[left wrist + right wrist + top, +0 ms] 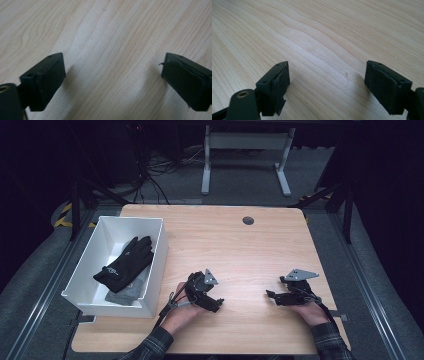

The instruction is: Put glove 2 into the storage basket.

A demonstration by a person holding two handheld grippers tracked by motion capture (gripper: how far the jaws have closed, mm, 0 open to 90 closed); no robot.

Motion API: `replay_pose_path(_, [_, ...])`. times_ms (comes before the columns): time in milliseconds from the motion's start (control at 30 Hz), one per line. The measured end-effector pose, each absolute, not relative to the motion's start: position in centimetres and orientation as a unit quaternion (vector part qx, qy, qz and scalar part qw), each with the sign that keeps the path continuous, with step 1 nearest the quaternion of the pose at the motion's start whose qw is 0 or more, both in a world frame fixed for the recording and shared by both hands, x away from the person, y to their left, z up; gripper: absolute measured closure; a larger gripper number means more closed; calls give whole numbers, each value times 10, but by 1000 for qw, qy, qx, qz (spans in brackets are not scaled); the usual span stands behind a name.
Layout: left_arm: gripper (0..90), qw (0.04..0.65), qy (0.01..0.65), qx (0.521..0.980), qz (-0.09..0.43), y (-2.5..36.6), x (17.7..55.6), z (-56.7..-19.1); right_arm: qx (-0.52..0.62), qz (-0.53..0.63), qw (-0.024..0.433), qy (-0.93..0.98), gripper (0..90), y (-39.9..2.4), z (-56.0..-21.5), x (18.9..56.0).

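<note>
on the near half of the wooden table (240, 245): left gripper (212, 301) and right gripper (274, 296), both resting low over bare wood, well apart from each other, each held in a hand entering from the near edge. jaws of both spread wide, nothing between them, as confirmed along the left gripper (112, 75) and the right gripper (325, 82), with plain wood grain in each gap. at the left edge of the table: white bin (107, 300), open-topped, holding a black glove (125, 262) laid over a grey glove (125, 290), the grey one partly covered and lying toward the bin's near wall. nearest to the bin: the left gripper, just to the right of its near right corner, not touching. judged step: rest or ready pose, with no grasp begun and both gloves inside the bin; whether packing finished or unpacking about to begin, cannot tell. judged next move, if a glove is wanted: lift and swing of the left gripper leftward over the bin's right wall, descent onto the black glove on top, jaws kept spread until straddling a fold of fabric, then closed.
</note>
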State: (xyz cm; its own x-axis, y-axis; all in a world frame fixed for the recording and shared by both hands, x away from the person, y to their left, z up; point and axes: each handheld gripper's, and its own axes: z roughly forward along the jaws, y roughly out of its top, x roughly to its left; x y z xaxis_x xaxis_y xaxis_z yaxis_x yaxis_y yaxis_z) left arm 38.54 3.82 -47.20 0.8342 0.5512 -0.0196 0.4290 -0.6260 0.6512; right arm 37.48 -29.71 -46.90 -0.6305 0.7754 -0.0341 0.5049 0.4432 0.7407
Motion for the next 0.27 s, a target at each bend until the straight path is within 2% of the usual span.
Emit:
replay_pose_path(100, [0, 347, 263, 895, 92, 39, 386, -475, 386, 359, 188, 829, 204, -297, -469, 375])
replay_pose_path(267, [0, 357, 259, 892, 95, 40, 386, -476, 386, 360, 187, 829, 202, -297, -469, 375])
